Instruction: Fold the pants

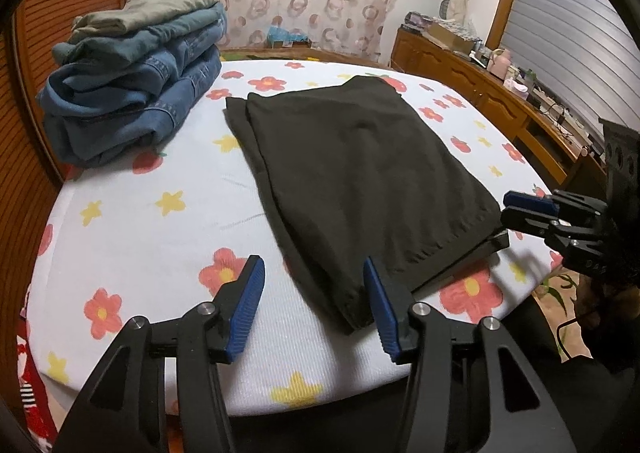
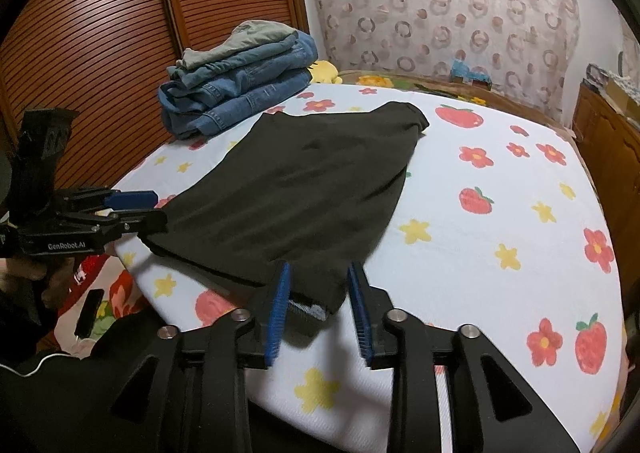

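Observation:
Dark folded pants (image 1: 352, 173) lie flat on the flowered bed sheet (image 1: 140, 221). My left gripper (image 1: 312, 273) stands open at the pants' near corner; the fabric lies in the gap, close to the right finger, and no pad presses on it. In the right wrist view the same pants (image 2: 304, 189) stretch away from my right gripper (image 2: 320, 269). Its blue pads stand open on either side of the other near corner, which rests loose on the sheet. The left gripper (image 2: 160, 209) shows at the pants' left edge, and the right gripper (image 1: 508, 213) at their right edge.
A stack of folded jeans (image 1: 132, 93) with a grey-green garment on top sits at the bed's far left. Louvred wooden doors (image 2: 100, 53) stand behind it. A wooden dresser (image 1: 500, 93) with clutter runs along the right. A person's dark sleeve (image 2: 60, 393) is near the bed's front.

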### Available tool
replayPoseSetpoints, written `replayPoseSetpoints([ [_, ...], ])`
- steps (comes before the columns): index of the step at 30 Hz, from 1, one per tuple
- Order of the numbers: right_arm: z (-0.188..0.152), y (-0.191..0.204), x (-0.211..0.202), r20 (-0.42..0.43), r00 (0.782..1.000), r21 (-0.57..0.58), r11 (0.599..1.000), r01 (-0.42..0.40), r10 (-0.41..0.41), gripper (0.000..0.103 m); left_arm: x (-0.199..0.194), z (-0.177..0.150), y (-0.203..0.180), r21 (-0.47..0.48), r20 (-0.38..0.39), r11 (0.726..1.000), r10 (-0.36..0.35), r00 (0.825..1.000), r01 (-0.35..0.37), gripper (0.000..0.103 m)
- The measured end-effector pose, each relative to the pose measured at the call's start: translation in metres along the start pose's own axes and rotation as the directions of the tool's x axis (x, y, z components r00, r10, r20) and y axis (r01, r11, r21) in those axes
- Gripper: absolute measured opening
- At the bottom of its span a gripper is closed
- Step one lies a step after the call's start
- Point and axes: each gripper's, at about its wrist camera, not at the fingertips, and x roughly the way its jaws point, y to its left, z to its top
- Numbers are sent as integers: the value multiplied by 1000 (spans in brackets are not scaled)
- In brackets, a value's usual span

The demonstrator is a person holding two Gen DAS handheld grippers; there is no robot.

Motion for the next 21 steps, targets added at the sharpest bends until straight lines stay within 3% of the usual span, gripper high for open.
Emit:
replayPoseSetpoints([
  [3, 1, 0, 1, 9, 1000, 1, 1000, 10, -10, 40, 1, 0, 0, 0, 4, 1000, 5, 1000, -5, 52],
  [21, -5, 0, 25, -62, 998, 30, 999, 12, -11, 41, 8, -15, -5, -4, -8, 1000, -19, 1000, 19, 52],
])
